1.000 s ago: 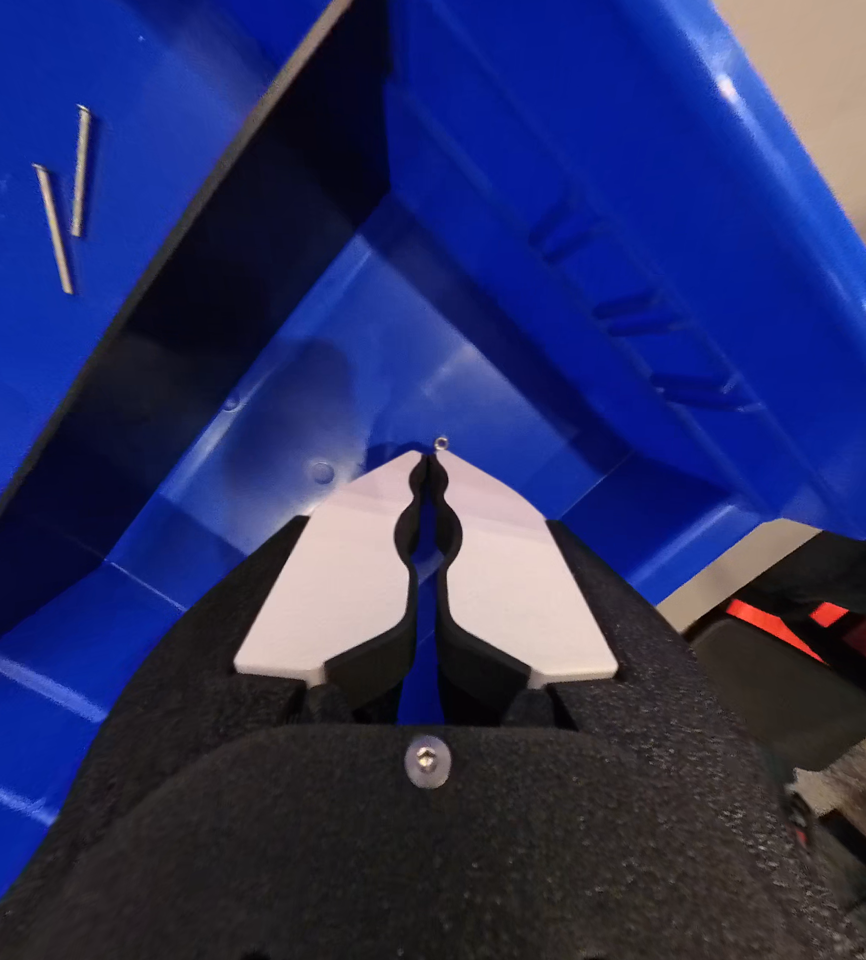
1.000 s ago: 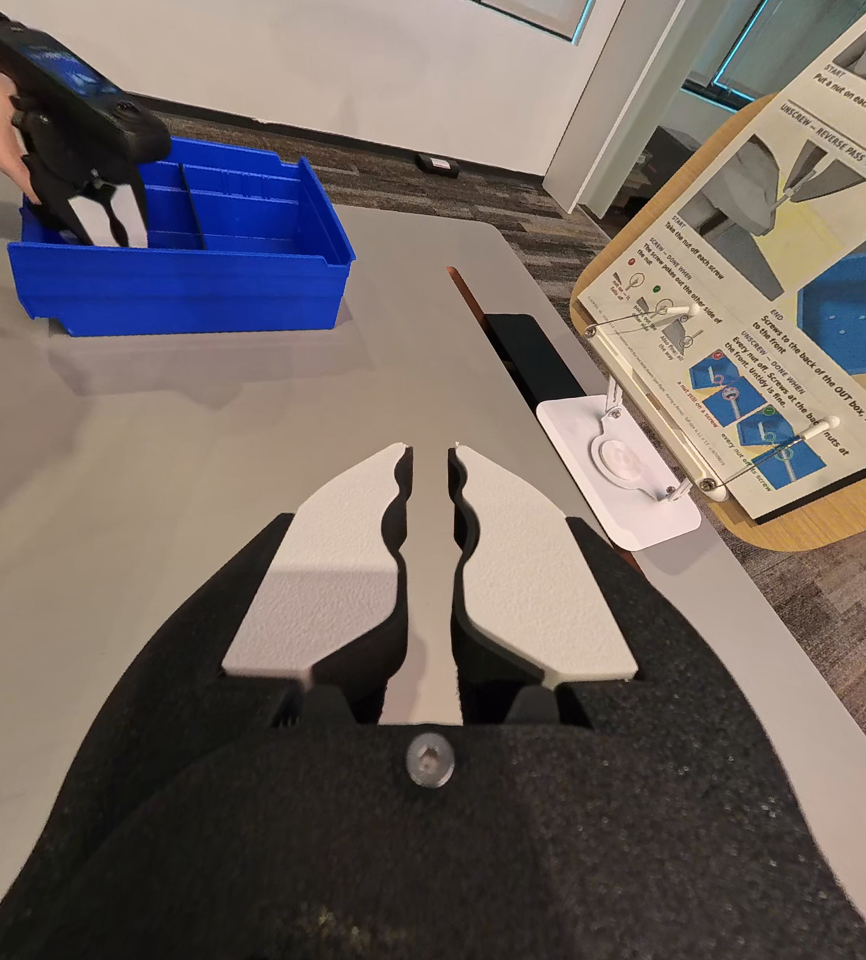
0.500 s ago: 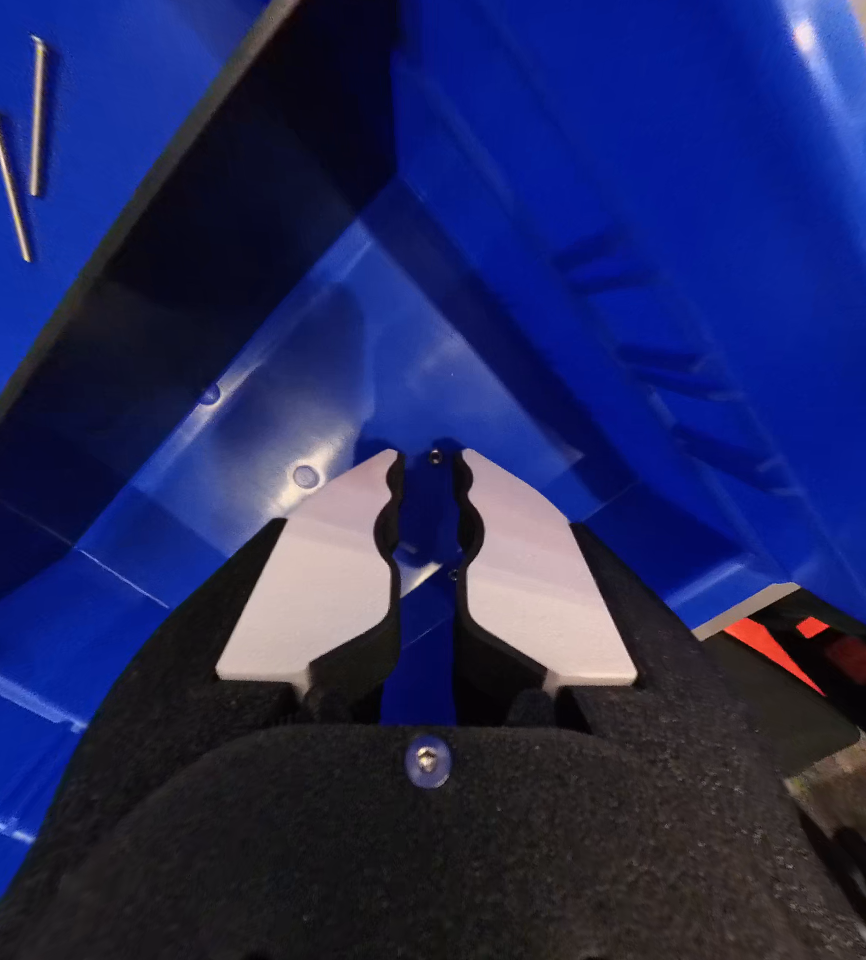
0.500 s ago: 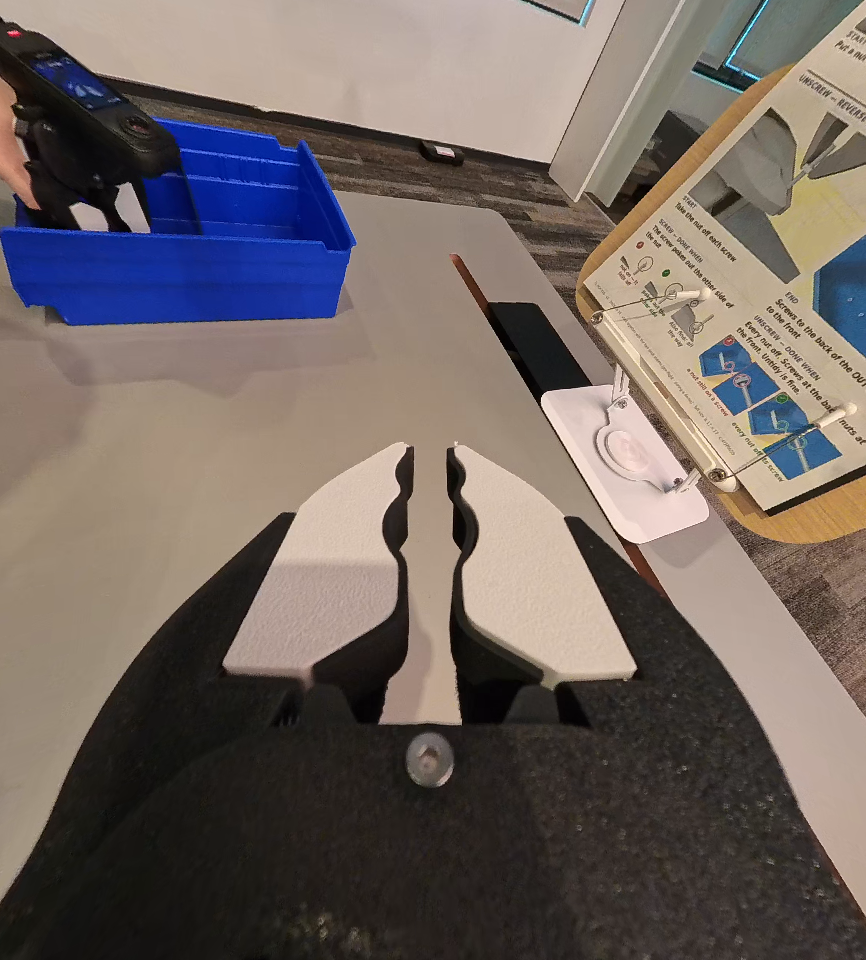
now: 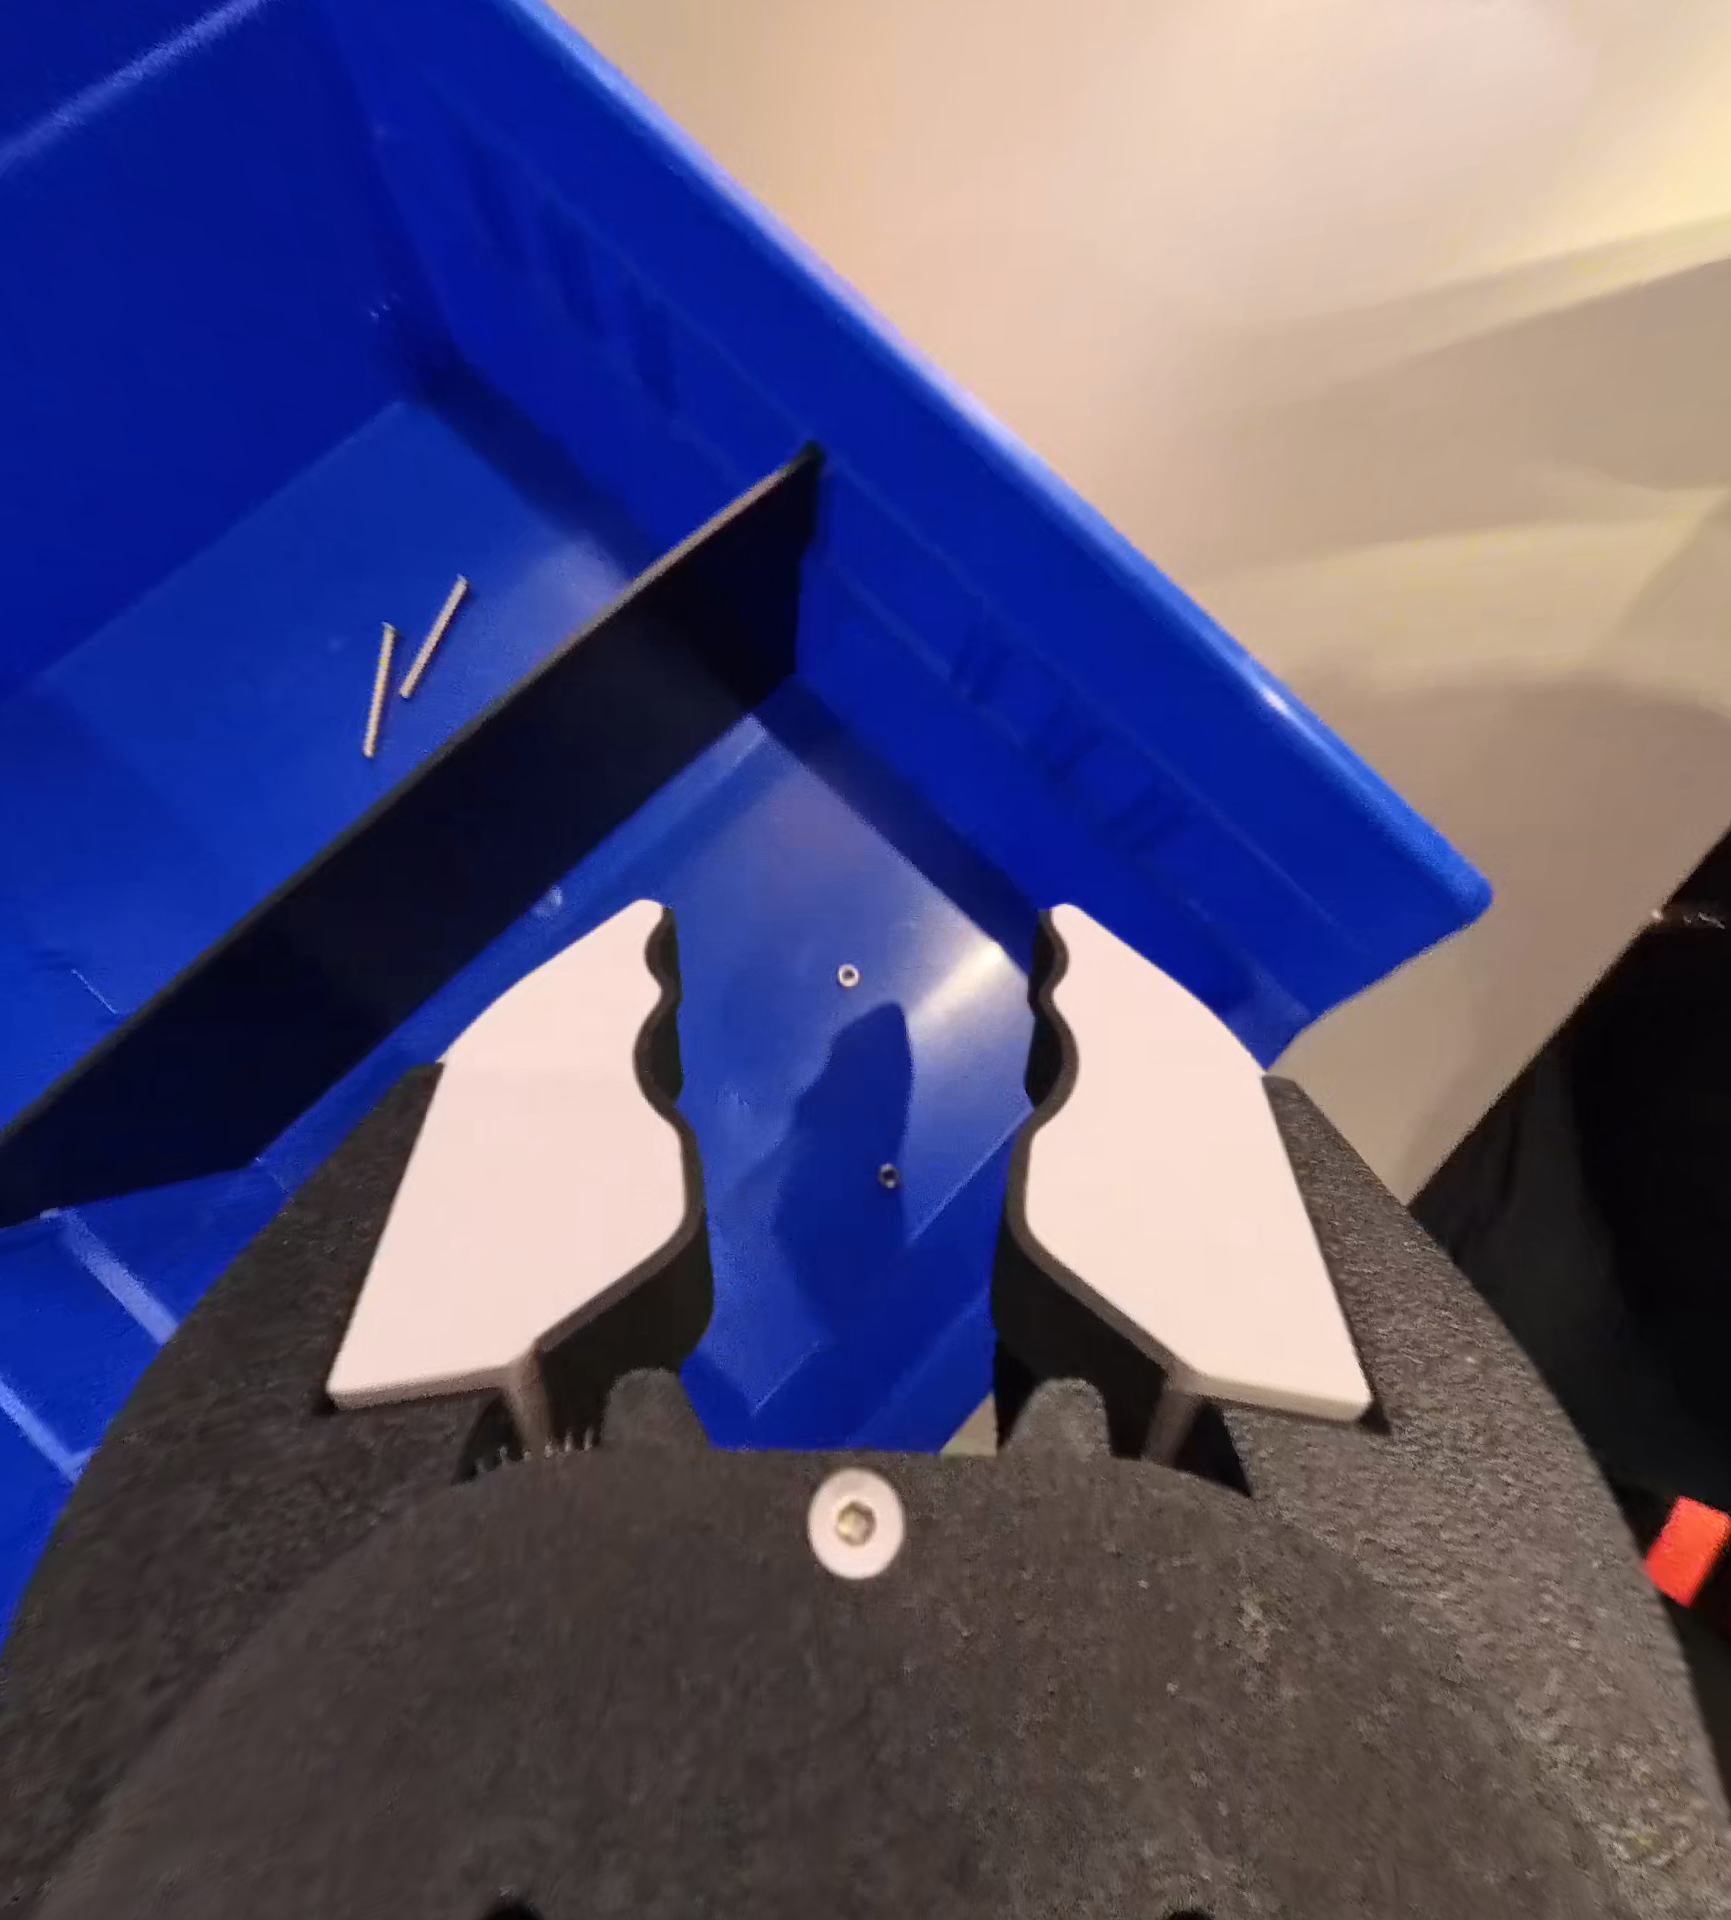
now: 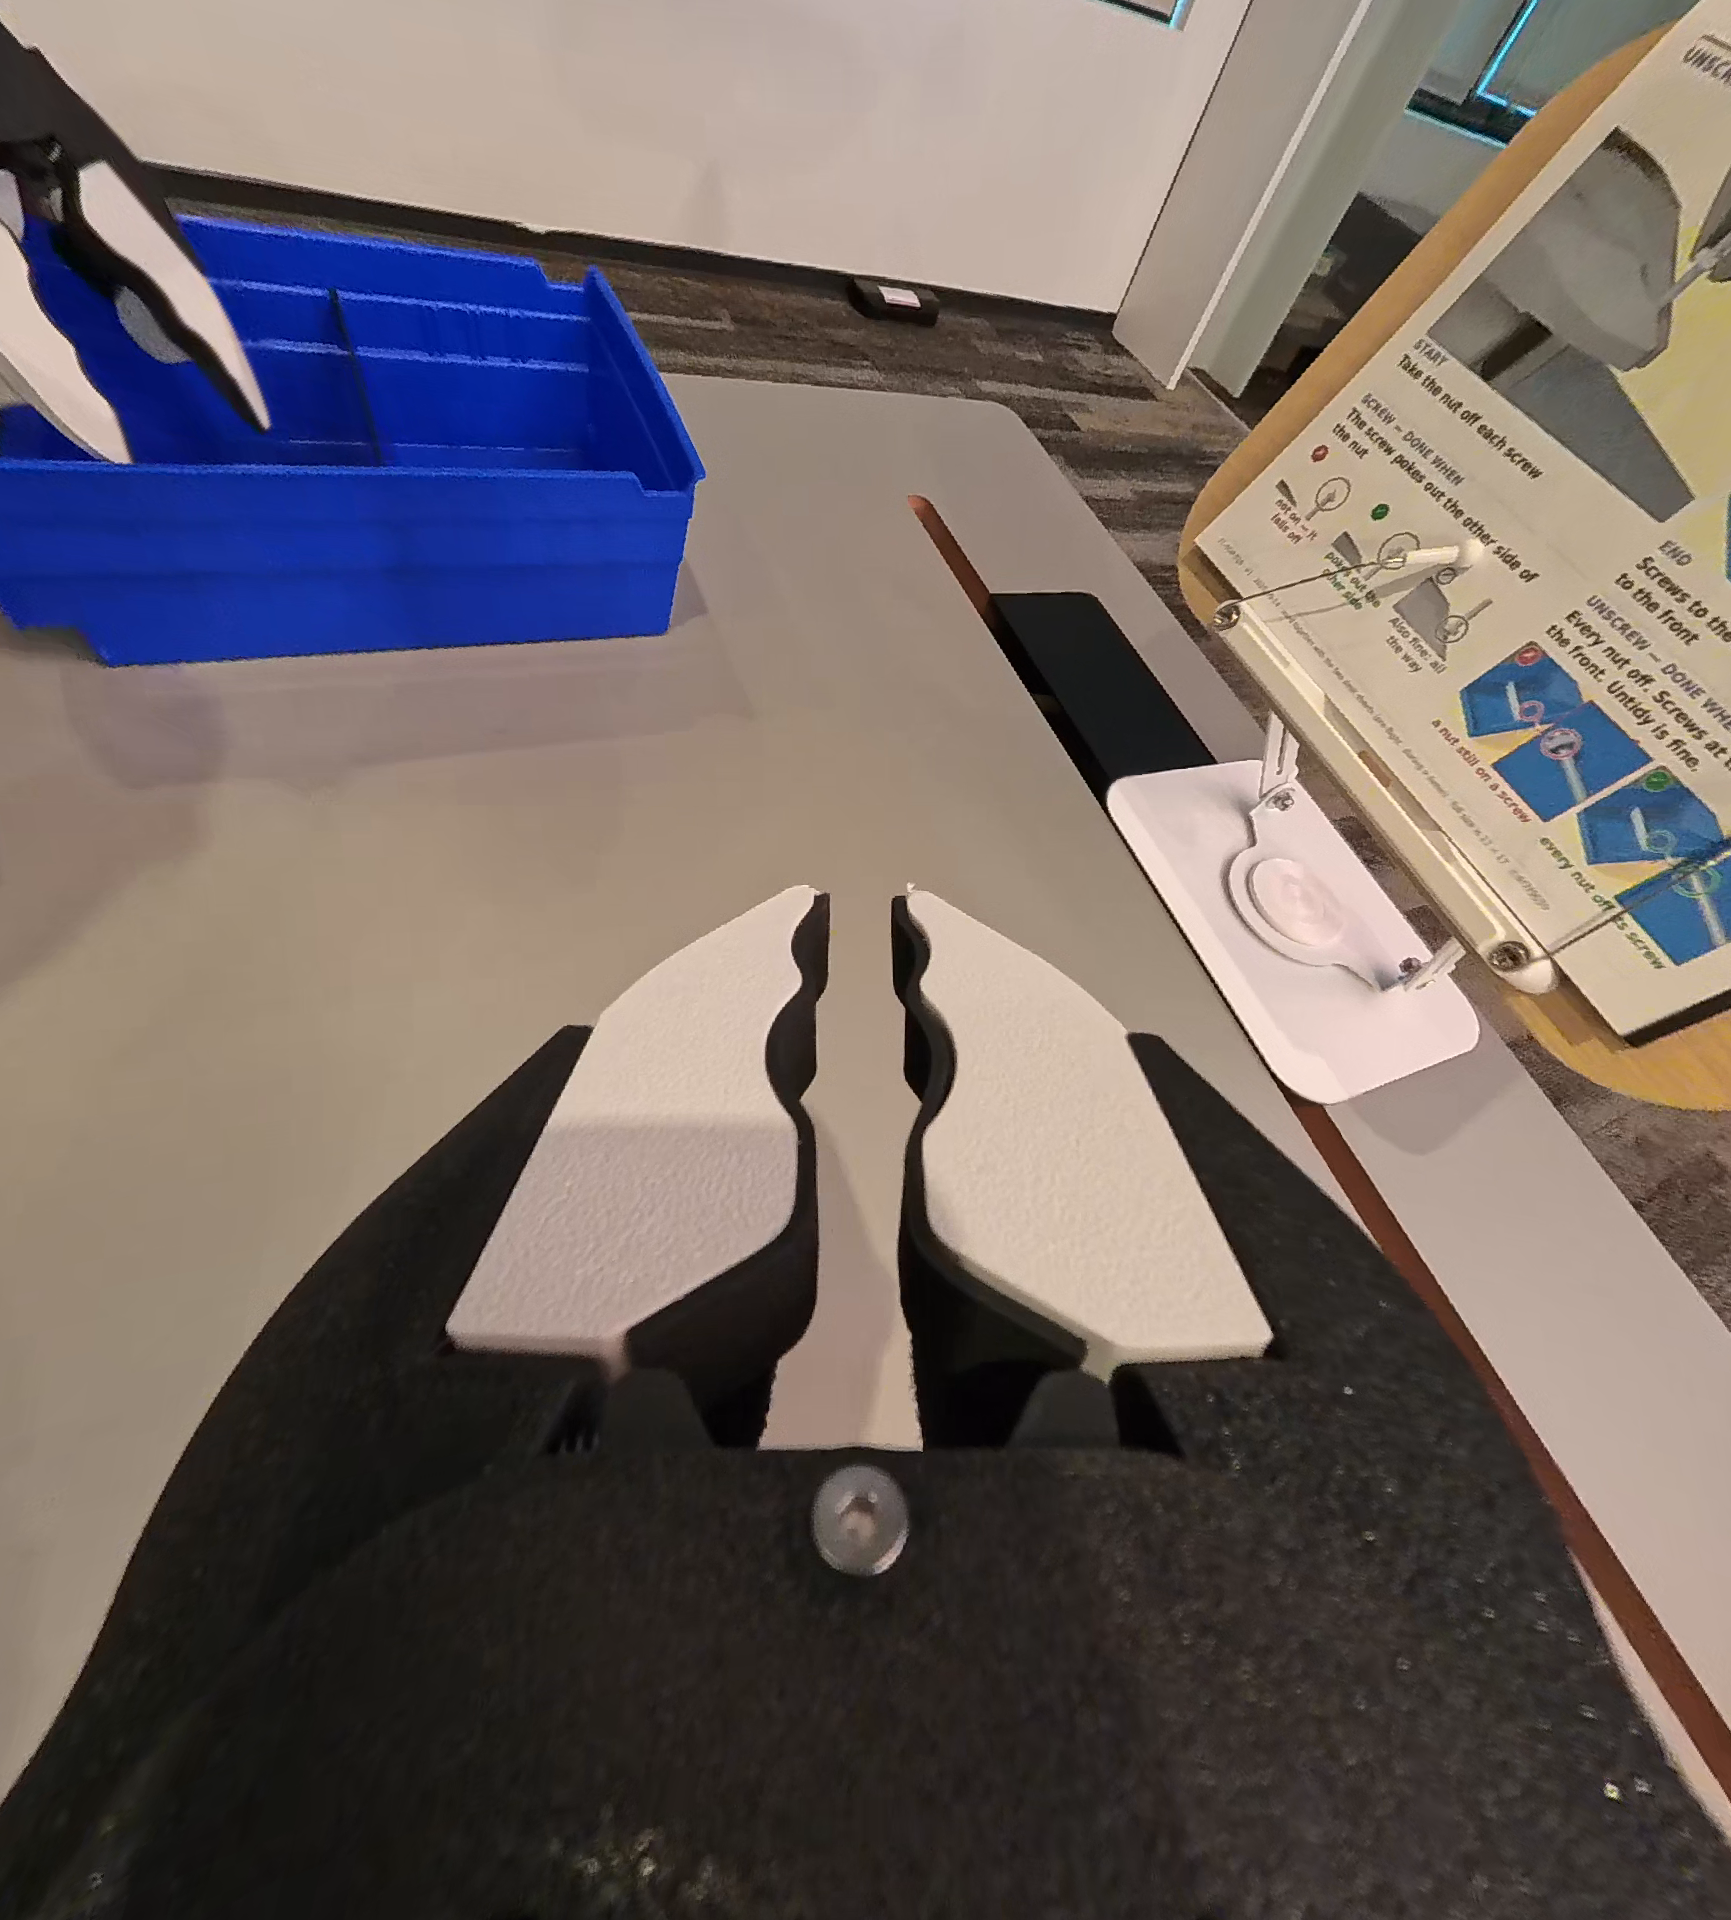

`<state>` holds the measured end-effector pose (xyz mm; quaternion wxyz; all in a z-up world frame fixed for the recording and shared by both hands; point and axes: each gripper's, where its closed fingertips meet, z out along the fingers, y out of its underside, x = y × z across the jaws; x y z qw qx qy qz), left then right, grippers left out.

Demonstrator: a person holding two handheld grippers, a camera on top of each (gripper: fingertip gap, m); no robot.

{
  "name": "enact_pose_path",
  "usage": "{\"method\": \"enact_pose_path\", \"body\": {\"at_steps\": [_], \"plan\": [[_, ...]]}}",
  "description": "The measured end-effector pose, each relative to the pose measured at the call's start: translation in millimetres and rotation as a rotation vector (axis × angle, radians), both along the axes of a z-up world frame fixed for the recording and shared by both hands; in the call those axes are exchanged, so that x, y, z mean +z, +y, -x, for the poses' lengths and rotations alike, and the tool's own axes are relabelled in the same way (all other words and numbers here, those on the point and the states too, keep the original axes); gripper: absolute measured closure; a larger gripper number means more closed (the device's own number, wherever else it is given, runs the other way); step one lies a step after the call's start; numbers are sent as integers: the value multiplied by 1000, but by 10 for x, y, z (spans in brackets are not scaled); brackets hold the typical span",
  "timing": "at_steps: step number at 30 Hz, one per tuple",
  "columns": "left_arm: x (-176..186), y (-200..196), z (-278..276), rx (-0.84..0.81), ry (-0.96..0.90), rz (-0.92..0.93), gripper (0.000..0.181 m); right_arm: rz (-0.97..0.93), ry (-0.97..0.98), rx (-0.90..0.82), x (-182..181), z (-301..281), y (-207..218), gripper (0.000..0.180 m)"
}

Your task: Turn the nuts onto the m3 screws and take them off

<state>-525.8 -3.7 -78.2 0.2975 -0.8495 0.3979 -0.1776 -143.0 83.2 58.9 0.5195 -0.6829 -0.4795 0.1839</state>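
Note:
A blue bin (image 5: 1100, 665) has a black divider (image 5: 425, 883) across it. Two thin m3 screws (image 5: 433, 636) lie side by side in the compartment beyond the divider. Two tiny nuts lie loose on the floor of the near compartment, one (image 5: 847, 974) just beyond my fingertips and one (image 5: 888, 1175) between my fingers. My left gripper (image 5: 856, 920) is wide open and empty, held above this compartment. It also shows in the right wrist view (image 6: 186, 436) over the bin's (image 6: 321, 561) left end. My right gripper (image 6: 861, 896) hovers over the grey table (image 6: 425, 883), jaws a narrow gap apart and empty.
A printed instruction board (image 6: 1567, 520) stands on a white base (image 6: 1297, 904) at the table's right edge, on a wooden surface. A black slot (image 6: 1089, 675) sits in the table near it. A dark object with a red patch (image 5: 1687, 1564) lies right of the bin. The gap from one gripper's tips to the other's is roughly 40 cm.
My left gripper was shut on a nut low in the bin's near compartment. It has opened wide, let the nut go and pulled back upward. The right gripper has barely moved.

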Motion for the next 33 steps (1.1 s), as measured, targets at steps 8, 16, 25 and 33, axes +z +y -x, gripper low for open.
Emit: {"method": "enact_pose_path", "body": {"at_steps": [8, 16, 25, 33], "plan": [[-101, -118, 25, -195, 158, 46, 142, 2, 59, 18, -72, 252, 137, 169], [-347, -106, 28, -308, 324, 73, 145, 10, 83, 36, -143, 377, 259, 169], [-562, -88, 26, -352, 446, 135, 147, 8, 28, 51, -223, 403, 243, 170], [-656, -79, 45, -378, 471, 188, 152, 8, 5, 64, -251, 431, 222, 170]]}}
